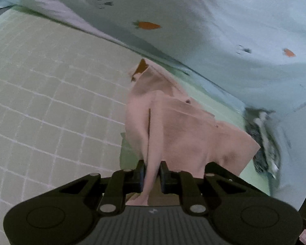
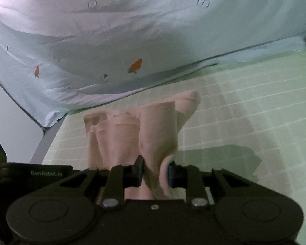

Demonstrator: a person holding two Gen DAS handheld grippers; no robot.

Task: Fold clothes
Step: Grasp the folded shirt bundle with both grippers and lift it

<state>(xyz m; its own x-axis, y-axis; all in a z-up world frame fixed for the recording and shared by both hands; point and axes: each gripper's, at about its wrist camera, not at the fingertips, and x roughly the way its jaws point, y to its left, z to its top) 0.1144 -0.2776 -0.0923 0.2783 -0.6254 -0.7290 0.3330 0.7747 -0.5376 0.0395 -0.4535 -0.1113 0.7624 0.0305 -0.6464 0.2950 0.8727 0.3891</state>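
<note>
From my left wrist camera, my left tongs point(image 1: 152, 175) are squeezed tight on a bunched fold of the soft pink cloth garment point(image 1: 173, 126). The black pads point(image 1: 139, 176) press on it from both sides. The pink garment hangs up off the pale green mat with white grid lines point(image 1: 51, 94) and spreads out ahead of the tongs. It has a small button and a brown bit near its far end. Behind it lies a light blue sheet with little orange carrots printed on it point(image 1: 214, 30). A blurry grey and white thing point(image 1: 261, 134) sits at the right, just beside the garment; I cannot tell what it is.

From my right wrist camera, my right tongs point(image 2: 156, 172) are also pinched shut on the pink garment point(image 2: 132, 130). The cloth bunches in soft folds in front of them and is lifted above the green mat point(image 2: 244, 106), with a dark shadow under it. The blue carrot sheet point(image 2: 112, 40) fills the top of the view. A grey strip point(image 2: 44, 145) runs along the mat's left edge.
</note>
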